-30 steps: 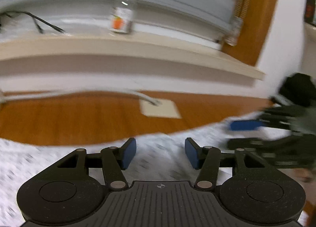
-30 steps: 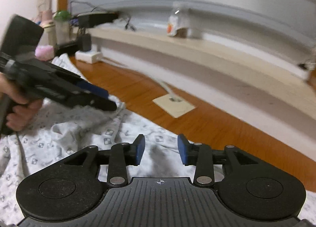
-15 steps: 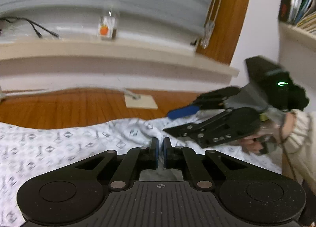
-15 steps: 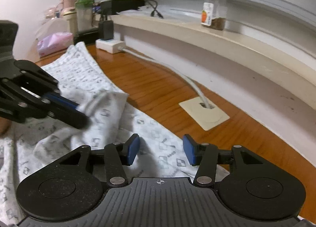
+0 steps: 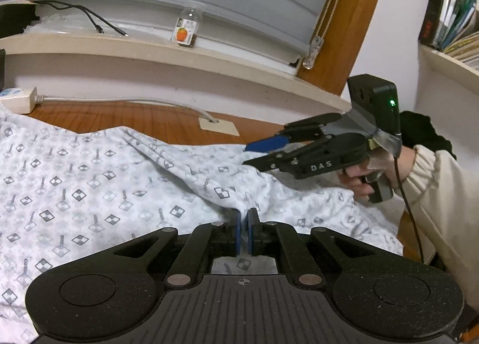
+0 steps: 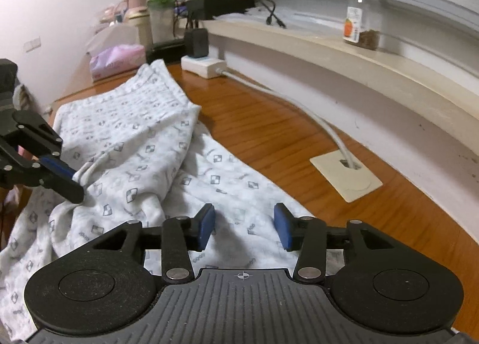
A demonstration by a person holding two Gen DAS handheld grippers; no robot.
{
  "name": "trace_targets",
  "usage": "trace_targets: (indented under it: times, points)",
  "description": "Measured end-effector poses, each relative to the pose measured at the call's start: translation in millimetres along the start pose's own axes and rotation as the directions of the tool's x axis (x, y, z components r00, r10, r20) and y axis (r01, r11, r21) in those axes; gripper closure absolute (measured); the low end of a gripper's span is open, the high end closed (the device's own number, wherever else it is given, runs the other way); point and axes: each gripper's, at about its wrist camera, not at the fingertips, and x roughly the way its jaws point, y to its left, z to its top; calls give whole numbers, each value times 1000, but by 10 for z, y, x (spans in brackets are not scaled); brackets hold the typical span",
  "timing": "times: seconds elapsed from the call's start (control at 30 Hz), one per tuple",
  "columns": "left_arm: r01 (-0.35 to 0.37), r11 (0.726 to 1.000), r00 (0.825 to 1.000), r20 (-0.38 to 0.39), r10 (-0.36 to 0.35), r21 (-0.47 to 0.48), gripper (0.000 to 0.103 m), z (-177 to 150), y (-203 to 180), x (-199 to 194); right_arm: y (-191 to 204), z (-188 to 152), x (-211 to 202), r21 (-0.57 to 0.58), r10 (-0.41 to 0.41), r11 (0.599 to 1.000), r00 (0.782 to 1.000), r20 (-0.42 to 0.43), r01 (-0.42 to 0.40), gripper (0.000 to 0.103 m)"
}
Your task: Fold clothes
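A white garment (image 5: pixel 89 182) printed with grey diamonds lies spread over the wooden desk (image 6: pixel 269 134). My left gripper (image 5: pixel 244 224) is shut on a pinched ridge of its fabric, which rises in a crease toward the far left. From the right wrist view, the left gripper (image 6: pixel 73 182) holds that bunched fold at the left. My right gripper (image 6: pixel 244 224) stands open just above the garment's flat near edge, with nothing between its blue pads (image 6: pixel 206 224). In the left wrist view the right gripper (image 5: pixel 254 153) hovers over the cloth at the right, held by a hand in a cream sleeve.
A power strip (image 6: pixel 203 66) with a grey cable runs to a cream cable plate (image 6: pixel 345 176) on the desk. A glass jar (image 6: pixel 362 23) stands on the ledge behind. A pink tissue pack (image 6: pixel 116 59) and bottles sit far left. Bookshelves (image 5: pixel 449 14) are at the right.
My left gripper has gone from open to shut on a fold of the garment and holds it pinched. The right gripper has stayed open and spread wider over the cloth's edge.
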Motion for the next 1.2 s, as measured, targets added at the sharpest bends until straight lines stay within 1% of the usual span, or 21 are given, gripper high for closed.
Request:
trace_targets:
  times: [0.03,0.07,0.1,0.17,0.27,0.33,0.43,0.5,0.53,0.57,0.6,0.63,0.67,0.8,0.9,0.93,0.97,1.03,1.07,1.13,1.2]
  points:
    - [0,1000,1000,0,0,3,99,7,-7,1,-4,8,17,3,5,1000,1000,-7,-5,64]
    - [0,1000,1000,1,0,5,99,14,-13,1,-20,13,22,15,18,1000,1000,-7,-18,81]
    - [-1,1000,1000,3,1,8,99,22,-20,-3,-30,20,11,20,26,999,1000,-1,-26,96]
    - [-2,1000,1000,5,2,14,99,34,-31,-12,-20,35,-86,15,-23,1000,997,67,22,99]
    - [-6,1000,1000,3,6,15,99,36,-41,2,-62,-12,-143,34,-74,997,993,87,71,97]
    - [-7,1000,1000,0,7,16,99,35,-43,15,-95,-49,-171,50,-103,994,990,92,99,90]
    - [-8,1000,1000,0,8,19,99,53,-52,40,-174,-103,-202,85,-141,987,986,90,133,89]
    - [-9,1000,1000,1,9,21,99,66,-58,53,-253,-121,-211,114,-117,988,988,98,105,89]
    - [-9,1000,1000,1,9,22,99,73,-62,56,-247,-114,-208,105,-104,990,989,103,93,85]
    - [-10,1000,1000,3,10,23,99,77,-68,54,-240,-108,-205,97,-90,992,990,108,80,76]
    - [-11,1000,1000,6,10,24,99,76,-74,46,-192,-86,-178,72,-76,995,992,104,69,71]
    - [-11,1000,1000,10,11,24,99,75,-81,37,-122,-54,-139,38,-61,998,994,95,57,61]
    - [-12,1000,1000,14,12,22,99,71,-90,28,-52,-23,-99,4,-46,999,995,86,45,58]
    - [7,1000,1000,9,-7,-3,99,2,-131,-10,201,94,110,-110,-20,994,999,25,23,57]
    - [6,1000,1000,-1,-6,-1,99,-51,-165,-25,279,153,221,-158,-19,987,1000,20,21,59]
    - [5,1000,1000,-5,-5,-1,99,-63,-164,-23,272,185,237,-153,-10,988,1000,19,13,69]
    - [4,1000,1000,-9,-4,-1,99,-75,-162,-22,246,221,243,-134,-12,991,999,31,16,100]
    - [2,1000,1000,-15,-2,-1,99,-95,-158,-21,182,299,255,-88,-31,995,997,65,37,100]
    - [2,1000,1000,-16,-2,-1,99,-101,-156,-23,140,334,253,-47,-62,997,994,95,67,102]
    - [2,1000,1000,-18,-2,1,99,-109,-155,-24,47,389,250,52,-156,987,976,152,149,102]
    - [1,1000,1000,-19,-1,4,99,-110,-161,-24,-36,400,297,107,-186,979,973,135,172,102]
